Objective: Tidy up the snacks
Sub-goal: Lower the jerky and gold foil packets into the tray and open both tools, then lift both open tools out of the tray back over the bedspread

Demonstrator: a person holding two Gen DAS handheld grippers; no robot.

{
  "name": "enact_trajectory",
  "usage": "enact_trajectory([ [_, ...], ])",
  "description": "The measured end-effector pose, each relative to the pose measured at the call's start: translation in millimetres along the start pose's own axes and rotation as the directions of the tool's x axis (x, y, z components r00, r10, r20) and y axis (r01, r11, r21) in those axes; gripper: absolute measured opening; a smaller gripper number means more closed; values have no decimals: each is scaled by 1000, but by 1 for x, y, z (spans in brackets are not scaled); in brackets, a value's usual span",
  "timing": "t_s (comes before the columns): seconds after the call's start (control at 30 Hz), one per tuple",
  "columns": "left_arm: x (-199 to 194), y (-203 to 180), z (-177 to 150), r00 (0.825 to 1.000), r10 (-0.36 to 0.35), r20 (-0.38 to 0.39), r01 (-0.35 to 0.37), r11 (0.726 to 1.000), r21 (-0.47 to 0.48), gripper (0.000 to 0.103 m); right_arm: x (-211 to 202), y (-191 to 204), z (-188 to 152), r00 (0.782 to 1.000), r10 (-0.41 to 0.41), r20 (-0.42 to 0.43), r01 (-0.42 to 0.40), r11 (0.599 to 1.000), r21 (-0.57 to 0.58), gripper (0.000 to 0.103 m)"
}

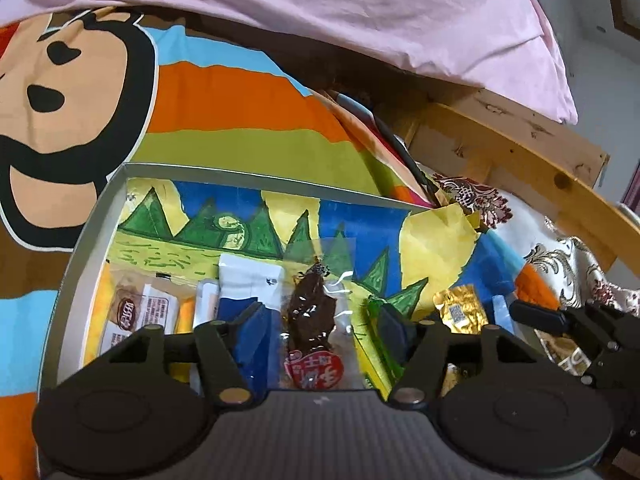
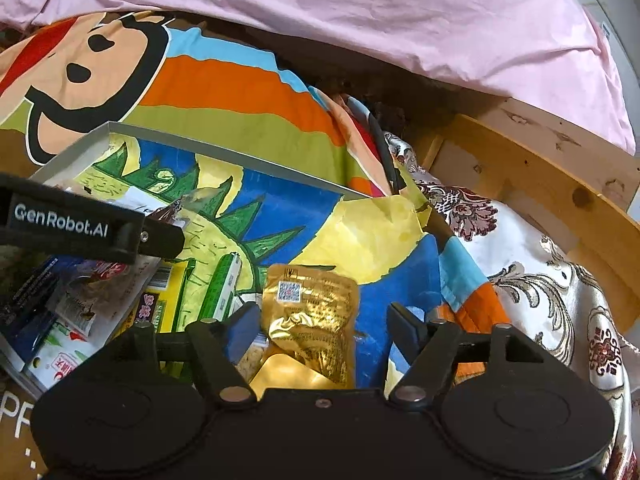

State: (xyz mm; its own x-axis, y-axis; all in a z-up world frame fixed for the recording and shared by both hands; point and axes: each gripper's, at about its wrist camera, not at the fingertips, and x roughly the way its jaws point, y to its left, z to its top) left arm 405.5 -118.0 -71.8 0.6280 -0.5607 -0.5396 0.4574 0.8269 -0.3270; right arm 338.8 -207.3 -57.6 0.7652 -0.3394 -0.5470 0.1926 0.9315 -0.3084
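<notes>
**Inspector:** Start nearest. The tongs?

**Assistant:** The left gripper (image 1: pixel 320 320) stands parted, with the clear packet of dark dried snack (image 1: pixel 312 320) lying between its fingers; neither pad presses on it. The right gripper (image 2: pixel 322 320) is likewise spread, either side of the gold foil pouch (image 2: pixel 310 312), gaps showing both sides. Nothing is held.

**Inspector:** Step in hand?

**Assistant:** I judge both packets are freshly laid down in the grey tray (image 1: pixel 80 248), on the painted paper lining (image 1: pixel 240 216). Sorting is partway: a brown-label bar (image 1: pixel 136 312) and a blue-and-white packet (image 1: pixel 244 292) line up left of the dark one.

**Inspector:** Next move?

**Assistant:** Draw both grippers back clear of the wrappers, then fetch from the loose heap of packets (image 2: pixel 80 300) at the tray's near edge.

**Inspector:** Obstructions?

**Assistant:** The left gripper's finger crosses over that heap in the right wrist view, so the two could foul. The lining's yellow corner (image 2: pixel 384 220) curls over the tray's far corner. Beyond lie the cartoon quilt (image 1: pixel 220 100), a floral cloth (image 2: pixel 540 280), the wooden frame (image 2: pixel 540 168) and a pink sheet (image 1: pixel 360 8). Whether the pouch sits fully inside the tray, I cannot tell.
</notes>
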Motion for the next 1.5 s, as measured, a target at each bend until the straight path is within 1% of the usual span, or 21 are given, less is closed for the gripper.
enact_trajectory([
  [0.17,-4,1,-2,1000,-10,2,10,999,-33,75,-9,-5,-4,1000,29,0,-28,999,27,79],
  [0.27,-9,-1,-2,1000,11,2,-11,999,-34,79,-15,-8,-5,999,39,-1,-39,998,42,81],
  [0.33,-14,-3,-2,1000,21,2,-21,999,-26,85,-22,-12,-6,999,46,3,-46,997,58,84],
  [0.4,-21,-6,-2,999,37,4,-37,999,-22,89,-31,-17,-6,999,46,10,-47,996,75,85],
  [0.47,-27,-8,-1,999,50,-5,-50,998,-23,90,-41,-24,-6,999,42,15,-43,994,99,87],
  [0.5,-31,-10,0,998,55,-9,-55,998,-23,90,-46,-28,-6,999,40,21,-42,993,110,88],
  [0.57,-41,-14,2,998,66,-3,-66,998,-20,93,-59,-36,-6,998,34,44,-40,990,138,97],
  [0.63,-55,-21,5,996,83,13,-83,996,-9,98,-75,-46,-6,996,32,78,-46,983,179,98],
  [0.73,-80,-31,8,992,113,55,-113,994,8,102,-97,-61,-8,992,56,115,-83,966,244,101],
  [0.8,-95,-37,9,987,137,78,-138,990,6,102,-112,-68,-11,986,79,149,-118,954,274,102],
  [0.93,-128,-49,6,979,171,114,-171,985,-2,102,-138,-77,-20,978,94,185,-146,945,292,102],
  [1.1,-165,-61,-15,962,228,151,-232,973,9,102,-173,-89,-31,965,112,237,-187,927,324,102],
  [1.23,-190,-66,-38,949,275,151,-281,960,16,102,-197,-96,-41,956,119,269,-213,911,352,102],
  [1.33,-207,-72,-50,940,304,152,-310,950,17,102,-211,-100,-49,951,138,279,-238,899,368,102],
  [1.5,-237,-80,-67,934,320,160,-323,946,-4,102,-231,-98,-62,949,151,277,-251,894,372,102],
])
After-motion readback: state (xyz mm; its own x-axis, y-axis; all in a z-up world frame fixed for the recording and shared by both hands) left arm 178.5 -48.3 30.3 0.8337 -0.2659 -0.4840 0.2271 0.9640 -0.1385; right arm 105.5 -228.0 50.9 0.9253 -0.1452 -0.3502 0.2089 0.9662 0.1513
